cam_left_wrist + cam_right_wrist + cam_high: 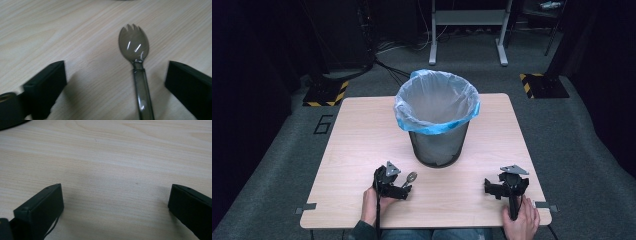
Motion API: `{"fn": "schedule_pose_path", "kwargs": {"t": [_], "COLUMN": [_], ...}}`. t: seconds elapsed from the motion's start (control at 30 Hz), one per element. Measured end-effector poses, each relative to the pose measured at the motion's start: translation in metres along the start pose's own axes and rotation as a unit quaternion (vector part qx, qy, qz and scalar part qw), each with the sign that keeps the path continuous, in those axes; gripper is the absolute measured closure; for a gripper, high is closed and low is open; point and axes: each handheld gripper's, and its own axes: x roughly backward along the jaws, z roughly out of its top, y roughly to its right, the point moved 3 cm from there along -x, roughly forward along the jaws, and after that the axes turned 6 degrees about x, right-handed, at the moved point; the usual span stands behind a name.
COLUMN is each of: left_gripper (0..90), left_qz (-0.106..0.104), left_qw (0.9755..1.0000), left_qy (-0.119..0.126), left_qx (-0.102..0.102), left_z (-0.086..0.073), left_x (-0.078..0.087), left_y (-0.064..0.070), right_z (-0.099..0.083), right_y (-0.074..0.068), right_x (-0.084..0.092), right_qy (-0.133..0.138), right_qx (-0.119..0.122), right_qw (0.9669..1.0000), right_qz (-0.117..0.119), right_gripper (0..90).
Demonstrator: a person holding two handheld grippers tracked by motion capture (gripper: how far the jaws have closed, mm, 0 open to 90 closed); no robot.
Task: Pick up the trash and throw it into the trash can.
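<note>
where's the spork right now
The spork lies flat on the table, between the open jaws of the left gripper. In the high view it sits left of centre, just in front of the bin.

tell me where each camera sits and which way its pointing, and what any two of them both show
High view: fixed above the person's side, looking forward and down on the table and lined bin; both hands show, holding the left gripper and right gripper.
Left gripper view: rides on the left gripper, looking down along its open jaws at the spork lying between them.
Right gripper view: rides on the right gripper, looking past its open jaws at bare tabletop.
Shared: the spork shows in the high view and the left gripper view.
</note>
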Motion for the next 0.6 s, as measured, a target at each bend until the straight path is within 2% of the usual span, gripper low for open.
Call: {"fn": "schedule_pose_path", "kwargs": {"t": [0.03, 0.07, 0.1, 0.13, 0.17, 0.2, 0.23, 0.37, 0.4, 0.6], "left_gripper": [10.0, 28.2, 28.2, 41.1, 41.1, 45.7, 51.7, 74.8, 78.3, 79.3], "left_qz": [-0.01, -0.011, -0.015, -0.019, -0.022, -0.024, -0.029, -0.037, -0.041, -0.038], "left_qw": [0.9999, 0.9998, 0.9997, 0.9995, 0.9994, 0.9992, 0.9989, 0.9984, 0.9981, 0.9982], "left_qy": [0.008, 0.015, 0.016, 0.023, 0.027, 0.029, 0.037, 0.043, 0.046, 0.047], "left_qx": [-0.001, -0.006, -0.006, -0.005, -0.008, -0.011, -0.01, -0.006, -0.002, -0.002], "left_z": [0.0, 0.0, -0.001, -0.002, -0.003, -0.004, -0.006, -0.008, -0.008, -0.008], "left_x": [0.002, 0.004, 0.005, 0.006, 0.007, 0.008, 0.009, 0.01, 0.01, 0.01], "left_y": [0.001, 0.002, 0.003, 0.006, 0.007, 0.009, 0.011, 0.012, 0.011, 0.011], "right_z": [0.0, 0.0, 0.0, 0.0, 0.0, 0.0, 0.0, 0.0, 0.0, 0.0], "right_y": [0.0, 0.0, 0.0, 0.0, 0.0, 0.0, 0.0, 0.0, 0.0, 0.0], "right_x": [0.0, 0.0, 0.0, 0.0, 0.0, 0.0, 0.0, 0.0, 0.0, 0.0], "right_qy": [0.0, 0.0, 0.0, 0.0, 0.0, 0.0, 0.0, 0.0, 0.0, 0.0], "right_qx": [0.0, 0.0, 0.0, 0.0, 0.0, 0.0, 0.0, 0.0, 0.0, 0.0], "right_qw": [1.0, 1.0, 1.0, 1.0, 1.0, 1.0, 1.0, 1.0, 1.0, 1.0], "right_qz": [0.0, 0.0, 0.0, 0.0, 0.0, 0.0, 0.0, 0.0, 0.0, 0.0], "right_gripper": [0.0, 0.0, 0.0, 0.0, 0.0, 0.0, 0.0, 0.0, 0.0, 0.0]}}
